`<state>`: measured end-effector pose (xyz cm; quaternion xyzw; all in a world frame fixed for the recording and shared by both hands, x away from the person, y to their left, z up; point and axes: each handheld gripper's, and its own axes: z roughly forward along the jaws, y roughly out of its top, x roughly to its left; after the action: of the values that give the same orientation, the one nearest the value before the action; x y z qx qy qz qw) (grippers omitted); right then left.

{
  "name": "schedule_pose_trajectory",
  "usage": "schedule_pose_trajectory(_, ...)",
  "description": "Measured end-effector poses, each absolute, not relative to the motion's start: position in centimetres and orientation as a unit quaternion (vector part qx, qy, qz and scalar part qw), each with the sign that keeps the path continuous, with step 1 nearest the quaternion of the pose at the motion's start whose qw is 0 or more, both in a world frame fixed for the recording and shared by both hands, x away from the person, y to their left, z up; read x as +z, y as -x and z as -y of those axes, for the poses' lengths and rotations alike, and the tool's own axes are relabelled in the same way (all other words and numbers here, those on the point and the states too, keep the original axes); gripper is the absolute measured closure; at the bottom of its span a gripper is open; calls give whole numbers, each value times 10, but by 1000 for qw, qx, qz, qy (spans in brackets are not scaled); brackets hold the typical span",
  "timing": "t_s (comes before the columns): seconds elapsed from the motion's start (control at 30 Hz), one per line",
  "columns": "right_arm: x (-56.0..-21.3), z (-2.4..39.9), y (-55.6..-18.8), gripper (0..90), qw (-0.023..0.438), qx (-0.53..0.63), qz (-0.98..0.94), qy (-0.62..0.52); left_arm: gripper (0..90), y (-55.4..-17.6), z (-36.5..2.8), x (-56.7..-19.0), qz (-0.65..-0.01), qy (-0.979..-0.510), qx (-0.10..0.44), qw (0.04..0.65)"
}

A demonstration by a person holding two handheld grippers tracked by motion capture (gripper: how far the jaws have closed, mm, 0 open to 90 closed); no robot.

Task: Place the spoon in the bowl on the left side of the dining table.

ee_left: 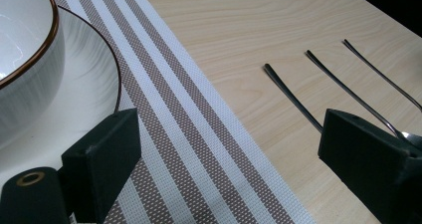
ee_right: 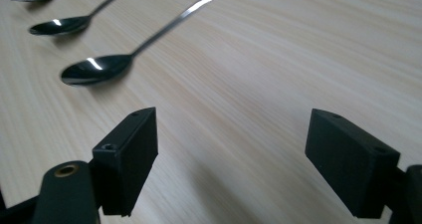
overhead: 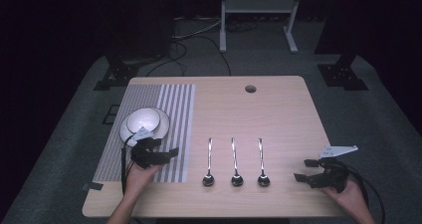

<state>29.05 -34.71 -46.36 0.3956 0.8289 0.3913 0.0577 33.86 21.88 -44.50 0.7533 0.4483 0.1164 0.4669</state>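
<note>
Across the table (overhead: pixel 278 109), bare wood is stretching right of the striped placemat (overhead: pixel 171 104). On that mat's left part, the bowl (overhead: pixel 144 120) is sitting in a plate (overhead: pixel 161 129), cut off in the left gripper view. Right of the mat, three spoons (overhead: pixel 235 162) are lying parallel. The left gripper (overhead: pixel 166 154) is hovering at the mat's near edge, jaws apart and empty; the right gripper (overhead: pixel 306 169), beyond the spoons, is gaping likewise.

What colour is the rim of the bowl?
The bowl is white with a thin brown rim, clearest in the left gripper view.

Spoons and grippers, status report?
Left gripper open over placemat. Right gripper open, empty. Three spoons untouched. Path clear.
</note>
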Motion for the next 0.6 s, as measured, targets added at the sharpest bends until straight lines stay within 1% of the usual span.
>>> schedule_pose_trajectory(0.07,-461,343,-292,195,60,390,-832,-389,88,-339,-219,-445,-450,-753,115,466)
schedule_pose_trajectory(0.27,-442,313,-299,200,56,390,-853,-343,88,-338,-219,-445,-448,-753,114,469)
schedule_pose_trajectory(0.47,-431,274,-306,205,43,372,-882,-287,88,-338,-220,-445,-447,-753,116,469)
schedule_pose_trajectory(0.6,-426,255,-311,206,34,363,-893,-263,88,-338,-221,-444,-449,-751,117,470)
